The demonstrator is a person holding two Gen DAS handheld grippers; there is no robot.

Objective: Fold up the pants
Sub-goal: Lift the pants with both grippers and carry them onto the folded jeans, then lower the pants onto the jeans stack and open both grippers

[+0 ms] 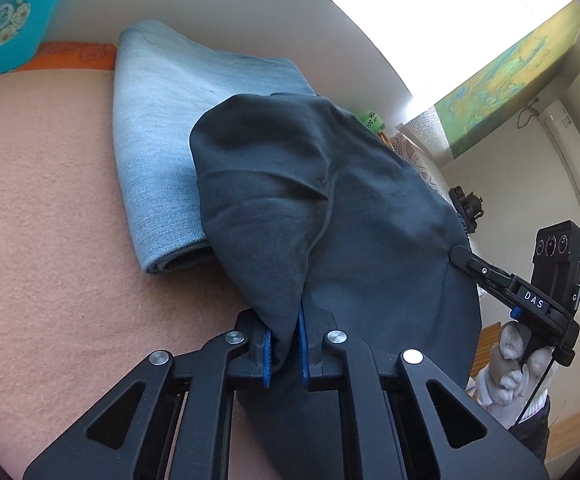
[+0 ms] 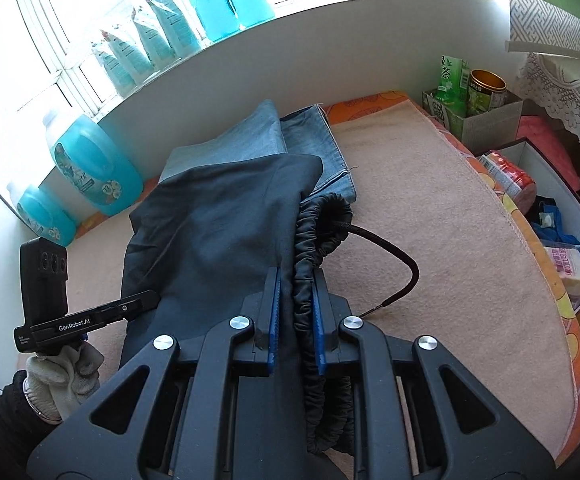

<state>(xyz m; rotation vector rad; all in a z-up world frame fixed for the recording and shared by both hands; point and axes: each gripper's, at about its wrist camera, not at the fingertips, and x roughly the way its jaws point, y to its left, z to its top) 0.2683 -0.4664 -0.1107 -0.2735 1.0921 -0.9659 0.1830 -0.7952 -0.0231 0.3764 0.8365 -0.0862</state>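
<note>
Fingers of both downward-tilted grippers, left gripper [image 1: 284,344] and right gripper [image 2: 296,320], clench the dark pants [image 2: 226,224].

Left gripper [image 1: 285,346]: pointed forward and down, jaws pinched on a fold of dark cloth, blue pads [image 1: 267,354] pressing it from both sides. Left hand [image 2: 60,378]: white glove, dark sleeve, wrapped round the grip.

Right gripper [image 2: 295,322]: angled down, jaws clamped on a gathered waistband. Right hand [image 1: 516,360]: white glove, fingers curled round the handle.
</note>
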